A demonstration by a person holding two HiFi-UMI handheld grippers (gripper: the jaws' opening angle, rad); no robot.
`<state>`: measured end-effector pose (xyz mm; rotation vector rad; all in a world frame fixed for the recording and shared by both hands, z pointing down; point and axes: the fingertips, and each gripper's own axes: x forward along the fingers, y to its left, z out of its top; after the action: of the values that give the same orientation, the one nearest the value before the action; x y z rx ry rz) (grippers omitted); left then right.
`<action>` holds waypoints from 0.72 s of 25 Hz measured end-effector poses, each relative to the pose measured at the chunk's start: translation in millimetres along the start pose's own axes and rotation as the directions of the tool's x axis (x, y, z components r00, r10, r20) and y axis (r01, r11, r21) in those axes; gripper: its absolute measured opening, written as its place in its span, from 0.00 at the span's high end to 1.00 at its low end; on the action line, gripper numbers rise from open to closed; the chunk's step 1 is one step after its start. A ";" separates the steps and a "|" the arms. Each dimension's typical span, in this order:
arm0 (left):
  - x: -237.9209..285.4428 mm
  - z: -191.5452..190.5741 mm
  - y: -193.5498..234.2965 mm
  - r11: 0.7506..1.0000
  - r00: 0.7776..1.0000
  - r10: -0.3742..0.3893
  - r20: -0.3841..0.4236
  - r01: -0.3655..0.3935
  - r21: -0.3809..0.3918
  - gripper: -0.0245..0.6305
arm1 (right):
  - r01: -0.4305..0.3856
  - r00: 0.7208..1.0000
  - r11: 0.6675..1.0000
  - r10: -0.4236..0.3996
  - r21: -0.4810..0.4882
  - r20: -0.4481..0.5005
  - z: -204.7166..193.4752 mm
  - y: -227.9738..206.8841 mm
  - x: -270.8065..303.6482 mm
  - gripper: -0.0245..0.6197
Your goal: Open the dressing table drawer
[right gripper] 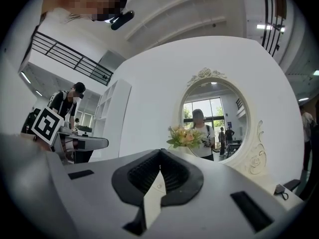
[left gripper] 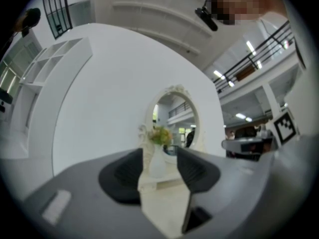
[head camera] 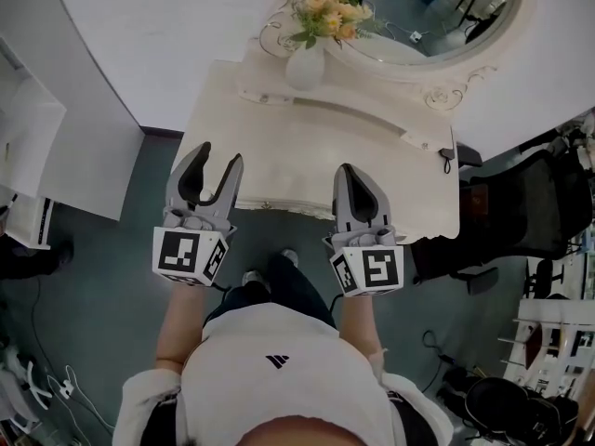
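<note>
The cream dressing table (head camera: 307,147) stands in front of me, with an oval mirror (head camera: 437,7) and a white vase of yellow flowers (head camera: 305,63) at its back. From the head view its top hides the drawer front below the scalloped front edge (head camera: 279,204). My left gripper (head camera: 218,154) hovers over the table's front left part, jaws open and empty. In the left gripper view the vase (left gripper: 157,159) shows between its pads (left gripper: 122,176). My right gripper (head camera: 357,177) is over the front right part, its tips touching and shut on nothing (right gripper: 159,158).
A white shelf unit (head camera: 23,147) stands at the left and a black office chair (head camera: 525,207) at the right. A small black object (head camera: 447,156) lies at the table's right end. Cables (head camera: 51,379) trail on the floor. My feet (head camera: 253,277) are under the front edge.
</note>
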<state>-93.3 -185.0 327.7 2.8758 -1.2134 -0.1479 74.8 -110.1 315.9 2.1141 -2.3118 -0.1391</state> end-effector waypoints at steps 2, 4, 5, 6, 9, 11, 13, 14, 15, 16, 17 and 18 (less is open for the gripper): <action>6.9 -3.7 -1.8 1.000 1.000 -0.005 -0.006 0.005 -0.011 0.65 | 0.006 1.000 1.000 -0.006 0.006 -0.010 -4.0 -6.5 1.3 0.97; 13.4 -7.9 -2.8 1.000 1.000 -0.007 -0.013 0.007 -0.013 0.65 | 0.007 1.000 1.000 -0.007 0.015 -0.014 -7.6 -12.9 6.0 0.97; 17.1 -9.7 -2.0 1.000 1.000 -0.004 -0.017 0.004 -0.011 0.65 | 0.004 1.000 1.000 -0.003 0.018 -0.014 -8.7 -15.6 10.1 0.97; 21.0 -11.0 -0.4 1.000 1.000 0.001 -0.021 -0.001 -0.008 0.65 | -0.001 1.000 1.000 0.002 0.019 -0.014 -9.4 -18.0 15.0 0.97; 34.4 -10.9 6.1 1.000 0.999 0.023 -0.023 -0.023 -0.001 0.65 | -0.024 1.000 1.000 0.024 0.018 -0.008 -9.5 -25.4 31.9 0.97; 44.7 -9.0 10.7 0.999 0.999 0.036 -0.018 -0.036 0.003 0.65 | -0.037 0.999 0.999 0.037 0.017 -0.003 -8.7 -31.2 43.7 0.97; 56.4 -8.3 14.3 0.999 0.999 0.046 -0.015 -0.046 0.007 0.65 | -0.045 0.999 0.999 0.045 0.016 0.000 -8.7 -38.7 55.1 0.97; 62.4 -8.9 15.4 0.999 0.999 0.049 -0.015 -0.049 0.007 0.65 | -0.048 0.999 0.999 0.048 0.016 0.001 -9.0 -43.0 60.4 0.97; 68.4 -9.8 16.1 0.999 0.999 0.052 -0.016 -0.052 0.006 0.65 | -0.051 0.999 0.999 0.051 0.017 0.001 -9.5 -47.4 65.5 0.97; 74.5 -11.1 16.8 0.999 0.998 0.054 -0.019 -0.054 0.004 0.65 | -0.053 0.999 0.998 0.053 0.018 0.002 -9.9 -51.9 70.5 0.97; 80.4 -12.6 17.5 0.998 0.998 0.056 -0.022 -0.056 0.002 0.65 | -0.055 0.998 0.998 0.055 0.018 0.002 -10.3 -56.2 75.4 0.97; 86.2 -14.2 18.1 0.998 0.998 0.059 -0.025 -0.059 0.000 0.65 | -0.058 0.998 0.998 0.058 0.018 0.002 -10.6 -60.1 80.2 0.97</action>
<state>-45.1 -259.7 335.8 2.8285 -1.2914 -0.1110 128.0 -195.8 317.9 2.0527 -2.3819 -0.1193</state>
